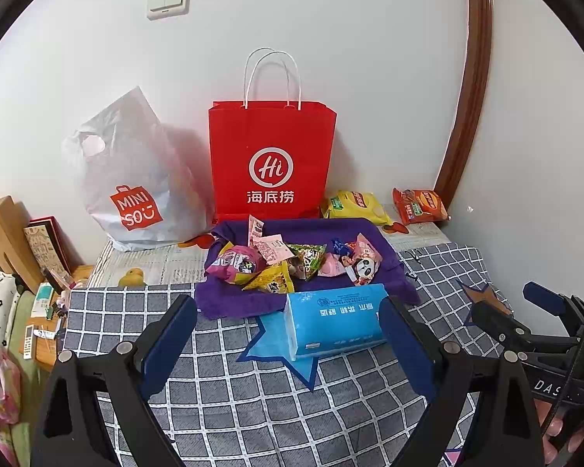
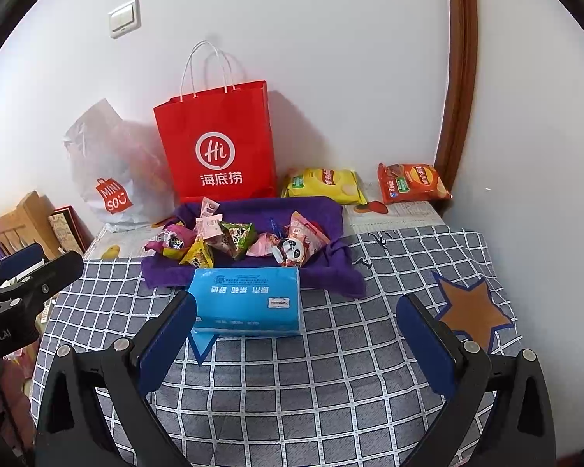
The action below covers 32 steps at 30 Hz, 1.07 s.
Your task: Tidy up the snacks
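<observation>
The small crinkly foil snack packets (image 1: pixel 292 262) heaped on the rumpled purple cloth (image 1: pixel 389 276) look light, slippery and crushable, probably best pinched at a sealed edge; they lie ahead of my left gripper (image 1: pixel 288 344) and right gripper (image 2: pixel 296 340), beyond the soft blue tissue pack (image 2: pixel 247 299); both gape wide, holding nothing.

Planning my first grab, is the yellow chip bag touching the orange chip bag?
Apart: the right wrist view shows bare table between the yellow chip bag and orange chip bag.

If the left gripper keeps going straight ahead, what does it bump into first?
Probably the blue tissue pack, lying just ahead of the open left gripper; the snack pile sits behind it. Depth is hard to judge.
</observation>
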{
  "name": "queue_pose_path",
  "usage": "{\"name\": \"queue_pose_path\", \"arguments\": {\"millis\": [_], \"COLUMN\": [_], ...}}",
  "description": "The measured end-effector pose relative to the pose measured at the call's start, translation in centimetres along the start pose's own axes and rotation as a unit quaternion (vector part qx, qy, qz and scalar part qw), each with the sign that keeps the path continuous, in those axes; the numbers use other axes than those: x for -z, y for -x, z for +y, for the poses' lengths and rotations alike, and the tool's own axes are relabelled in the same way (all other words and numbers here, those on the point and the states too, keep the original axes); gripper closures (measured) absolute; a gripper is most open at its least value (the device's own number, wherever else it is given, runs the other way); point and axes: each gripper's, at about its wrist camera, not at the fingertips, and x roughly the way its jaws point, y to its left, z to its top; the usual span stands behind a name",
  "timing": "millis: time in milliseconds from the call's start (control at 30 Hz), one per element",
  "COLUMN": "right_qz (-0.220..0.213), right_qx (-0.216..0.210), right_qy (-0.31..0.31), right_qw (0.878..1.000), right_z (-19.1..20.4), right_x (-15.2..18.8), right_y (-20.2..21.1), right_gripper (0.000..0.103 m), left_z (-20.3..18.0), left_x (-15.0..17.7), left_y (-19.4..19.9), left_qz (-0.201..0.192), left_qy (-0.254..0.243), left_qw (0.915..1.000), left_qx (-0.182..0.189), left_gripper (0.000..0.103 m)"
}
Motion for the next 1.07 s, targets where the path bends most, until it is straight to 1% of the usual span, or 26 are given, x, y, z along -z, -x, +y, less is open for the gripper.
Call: {"name": "queue_pose_path", "arguments": {"millis": [433,733,933,1067], "right_qz": [0.002,-0.005,-0.003,-0.003], "right_qx": [-0.005,-0.002,-0.003,-0.005], "right_qy": [-0.002,0.005,-0.001,0.001], "right_qw": [1.000,1.000,1.000,1.000], "right_z": [0.08,0.12,-0.26,-0.19], "right_x": [-0.19,-0.33,-0.17,-0.20], "right_y": [-0.05,0.62,0.48,0.33], "right_gripper": [0.002,0.002,0.002,0.002], "left_z": [0.14,0.21,0.28,0.32], "left_x": [-0.23,-0.27,-0.21,-0.20], "left_y": [-0.12,0.15,0.04,-0.07], "left_qz": [-0.001,-0.001,0.002,-0.002], "left_qy": [0.004,0.007,0.008,0.006], "left_qw": [1.0000,1.0000,1.0000,0.9999], "left_qx": [-0.001,0.000,-0.003,-0.008], "left_gripper": [0.008,0.008,0.008,0.008]}}
